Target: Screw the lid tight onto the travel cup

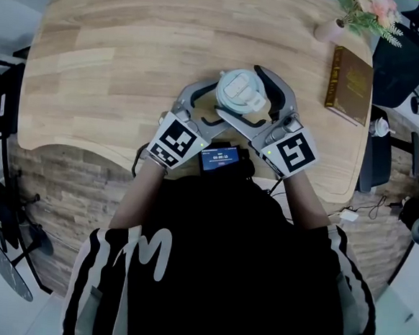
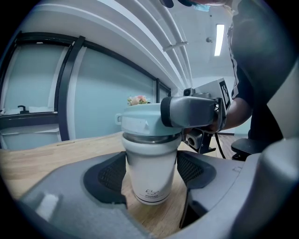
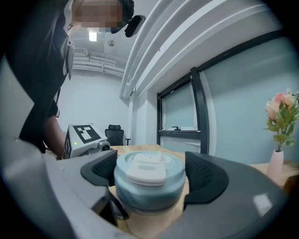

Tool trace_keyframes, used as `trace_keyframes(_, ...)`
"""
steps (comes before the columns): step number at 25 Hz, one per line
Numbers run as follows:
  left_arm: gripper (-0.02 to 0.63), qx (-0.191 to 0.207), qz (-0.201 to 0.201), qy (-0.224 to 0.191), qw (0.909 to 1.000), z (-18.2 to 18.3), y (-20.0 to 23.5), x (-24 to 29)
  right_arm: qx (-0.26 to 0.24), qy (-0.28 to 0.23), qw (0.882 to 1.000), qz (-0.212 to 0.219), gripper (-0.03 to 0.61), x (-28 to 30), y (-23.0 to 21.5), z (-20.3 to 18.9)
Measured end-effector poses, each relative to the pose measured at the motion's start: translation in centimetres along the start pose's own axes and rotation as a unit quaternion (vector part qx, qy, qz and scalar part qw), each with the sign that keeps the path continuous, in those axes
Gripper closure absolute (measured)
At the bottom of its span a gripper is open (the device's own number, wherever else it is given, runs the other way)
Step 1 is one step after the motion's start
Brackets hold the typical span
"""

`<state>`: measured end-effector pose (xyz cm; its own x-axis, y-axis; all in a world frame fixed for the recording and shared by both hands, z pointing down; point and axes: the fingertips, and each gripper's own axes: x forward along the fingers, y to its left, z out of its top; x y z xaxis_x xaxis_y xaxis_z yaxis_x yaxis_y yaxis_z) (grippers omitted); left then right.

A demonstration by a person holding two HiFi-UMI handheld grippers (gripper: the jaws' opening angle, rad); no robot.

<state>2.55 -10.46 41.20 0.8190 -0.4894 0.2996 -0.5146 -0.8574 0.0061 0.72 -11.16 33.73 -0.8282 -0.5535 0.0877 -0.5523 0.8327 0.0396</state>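
The white cylindrical travel cup [image 2: 150, 182] stands upright on the pale wooden counter [image 1: 117, 62], close to the person. The left gripper [image 2: 152, 168] fingers [image 2: 108, 176] clamp its body. The right gripper [image 3: 149, 173] fingers [image 3: 206, 176] sit higher and level, closed round the pale blue round lid [image 3: 148, 186], so the twist should run about the cup's vertical axis

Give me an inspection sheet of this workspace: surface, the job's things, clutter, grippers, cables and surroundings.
Surface: wooden table, light plank top.
Job's things: travel cup upright near the front edge, pale blue lid on it.
Clutter: book and vase of flowers at the far right; screen device at the front edge.
Grippers: left gripper closed on the cup's body; right gripper closed on the lid.
Cables: black cable by the left gripper; white plug with leads on the floor.
Surroundings: office chair, glass partition.
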Motion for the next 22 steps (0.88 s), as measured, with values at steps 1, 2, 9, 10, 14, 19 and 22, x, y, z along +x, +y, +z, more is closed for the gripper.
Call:
trace_keyframes(1, 0.264, -0.001, -0.003, -0.002, 1.0, 0.0, 0.0, 0.0, 0.002, -0.001, 1.0, 0.0, 0.13, 0.0, 0.0, 0.0)
trace_keyframes(2, 0.262, -0.001, -0.006, -0.004, 1.0, 0.0, 0.0, 0.0, 0.006, -0.003, 1.0, 0.001, 0.131, 0.1, 0.0, 0.1)
trace_keyframes(9, 0.212, -0.016, -0.044, -0.038, 0.9982, 1.0, 0.1, 0.4, 0.055, -0.02, 0.998, 0.023, 0.13, -0.1, -0.2, 0.3)
trace_keyframes(10, 0.202, -0.016, -0.049, -0.038, 0.9979, 1.0, 0.1, 0.6, 0.056, -0.017, 0.998, 0.028, 0.129, -0.1, -0.2, 0.2)
trace_keyframes(14, 0.16, -0.014, -0.067, -0.042, 0.9968, 1.2, -0.3, 1.3, 0.052, -0.011, 0.997, 0.056, 0.111, 0.1, 0.3, 0.2)
trace_keyframes(19, 0.146, -0.012, -0.091, -0.048, 0.9946, 1.4, -0.8, 2.3, 0.042, -0.004, 0.992, 0.119, 0.086, 0.2, 0.8, 0.6)
trace_keyframes(22, 0.144, -0.005, -0.098, -0.045, 0.9941, 1.4, -0.9, 2.8, 0.035, 0.003, 0.986, 0.16, 0.075, 0.3, 1.4, 1.1)
